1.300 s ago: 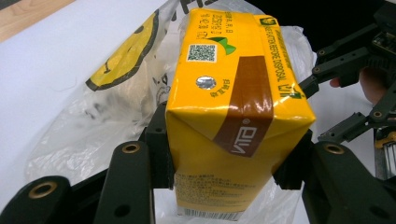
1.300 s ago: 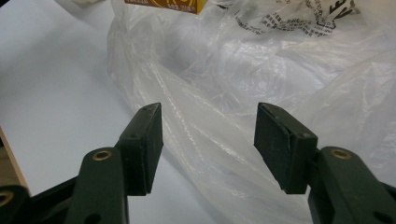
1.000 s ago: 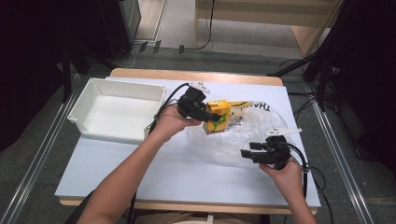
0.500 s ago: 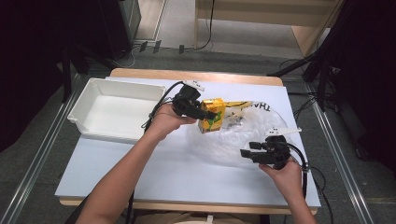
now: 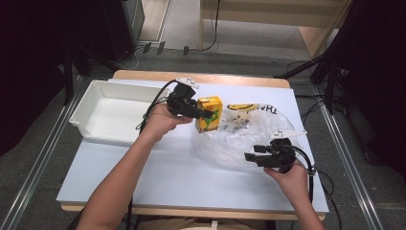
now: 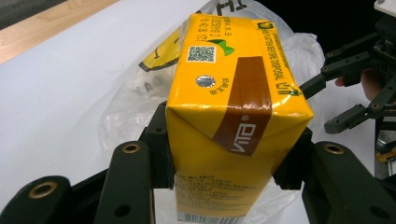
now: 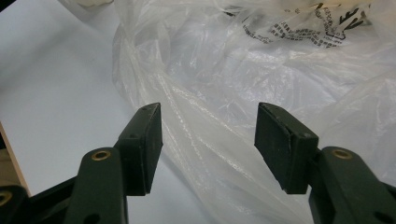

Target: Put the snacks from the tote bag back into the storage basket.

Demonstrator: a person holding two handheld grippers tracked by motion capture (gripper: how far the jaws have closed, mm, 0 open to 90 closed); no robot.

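Juice carton [image 6: 233,121] (yellow, with a brown band) sits clamped between the jaws of my left tongs [image 5: 207,115], lifted off the table [image 5: 158,177] just above the near edge of the clear plastic bag [image 5: 249,139]. My right tongs [image 5: 250,156] stand open with nothing between them, jaws pointing at the bag's crumpled edge [image 7: 210,140]. Beyond my left tongs lies a white tray [image 5: 91,103].

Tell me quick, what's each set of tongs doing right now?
Left tongs: closed on the yellow drink carton.
Right tongs: open, holding nothing, at the clear plastic bag.
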